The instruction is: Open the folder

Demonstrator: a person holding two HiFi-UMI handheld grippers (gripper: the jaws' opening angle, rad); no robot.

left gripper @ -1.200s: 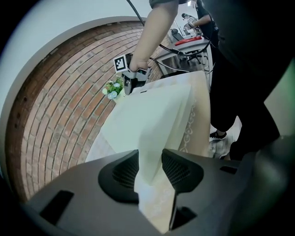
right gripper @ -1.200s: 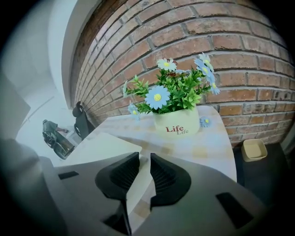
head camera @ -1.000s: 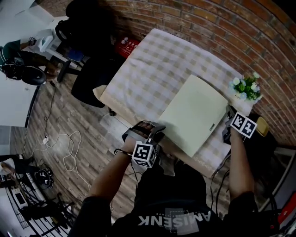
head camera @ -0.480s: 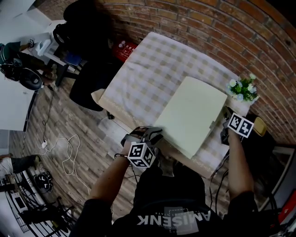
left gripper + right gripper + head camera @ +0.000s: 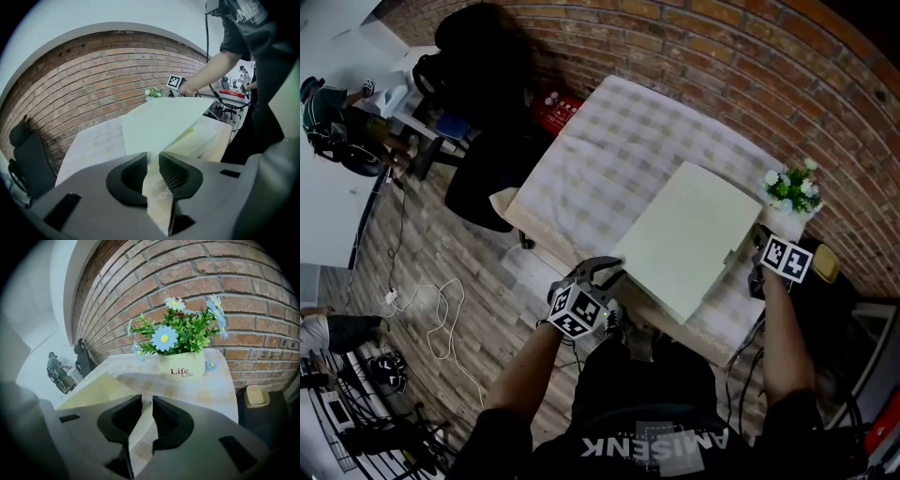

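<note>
Even indoor light, soft shadows, fisheye bending, dark corners

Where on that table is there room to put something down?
The far left half of the checked tablecloth is bare, from the folder out to the edges by the brick wall. It's crowded at the right end, where the flower pot sits close to the folder and the right gripper.
</note>
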